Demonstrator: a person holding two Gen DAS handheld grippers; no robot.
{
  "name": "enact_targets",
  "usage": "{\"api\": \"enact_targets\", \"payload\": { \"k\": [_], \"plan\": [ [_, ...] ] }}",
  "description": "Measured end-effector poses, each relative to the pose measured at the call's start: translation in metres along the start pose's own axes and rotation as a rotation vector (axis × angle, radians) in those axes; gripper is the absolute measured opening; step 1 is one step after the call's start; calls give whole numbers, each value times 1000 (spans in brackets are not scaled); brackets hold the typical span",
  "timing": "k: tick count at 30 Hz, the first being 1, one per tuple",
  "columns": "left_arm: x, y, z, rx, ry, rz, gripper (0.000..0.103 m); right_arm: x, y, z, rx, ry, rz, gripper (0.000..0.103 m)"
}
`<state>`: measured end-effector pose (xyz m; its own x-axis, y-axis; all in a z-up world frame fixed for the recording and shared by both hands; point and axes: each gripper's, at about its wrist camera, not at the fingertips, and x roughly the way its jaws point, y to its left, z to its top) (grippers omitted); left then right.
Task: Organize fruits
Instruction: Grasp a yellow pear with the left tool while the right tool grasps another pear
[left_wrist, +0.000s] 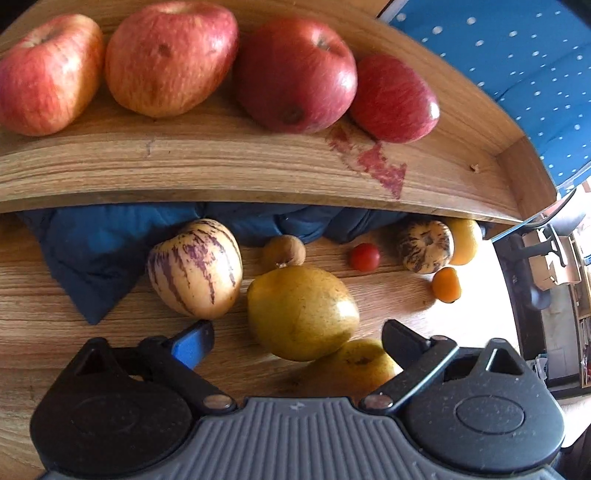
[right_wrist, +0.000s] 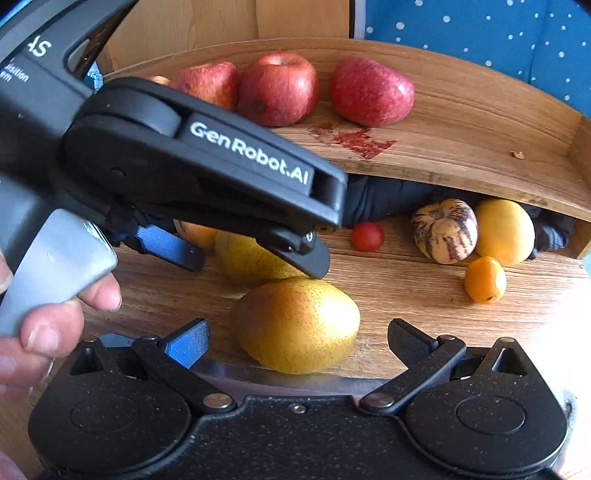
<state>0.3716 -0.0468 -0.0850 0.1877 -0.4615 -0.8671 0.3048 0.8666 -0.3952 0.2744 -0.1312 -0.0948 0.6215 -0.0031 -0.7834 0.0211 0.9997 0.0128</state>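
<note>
In the left wrist view, the left gripper (left_wrist: 297, 334) is hanging with its jaws spread wide around a yellow-green pear (left_wrist: 301, 312) at lower centre; neither finger seems to be touching the fruit, though contact is hard to rule out. A second pear (left_wrist: 364, 360) is peeking out just below and right of the first, a striped pepino melon (left_wrist: 195, 267) is lying just to the left, and four red apples (left_wrist: 295, 74) are sitting in a row on the wooden tray (left_wrist: 221, 162) across the top of the frame. Further right, a cherry tomato (left_wrist: 365, 257), a smaller pepino melon (left_wrist: 426, 245) and a small orange fruit (left_wrist: 447, 283) are scattered on the table. In the right wrist view, the right gripper (right_wrist: 297, 338) is also standing open, empty, with the nearer pear (right_wrist: 297, 325) lying between its fingers at lower centre — while the left gripper (right_wrist: 258, 254) is crossing the upper left of the frame, a hand (right_wrist: 55, 314) squeezing its grey trigger, its tips straddling the farther pear (right_wrist: 255, 258). The step in hand looks like picking up the pears to group them; next, each gripper would need to close squarely across a pear's widest part without letting it roll.
</note>
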Motion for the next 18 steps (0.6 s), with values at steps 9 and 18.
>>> {"api": "enact_targets", "payload": {
  "k": [9,18],
  "plan": [
    [2,5,7,-21,2,-29,87,3,6,0,-34,7,26,88],
    [5,3,6,-16,-9,-24,70,3,5,-3,-25,10,32,75]
  ]
}}
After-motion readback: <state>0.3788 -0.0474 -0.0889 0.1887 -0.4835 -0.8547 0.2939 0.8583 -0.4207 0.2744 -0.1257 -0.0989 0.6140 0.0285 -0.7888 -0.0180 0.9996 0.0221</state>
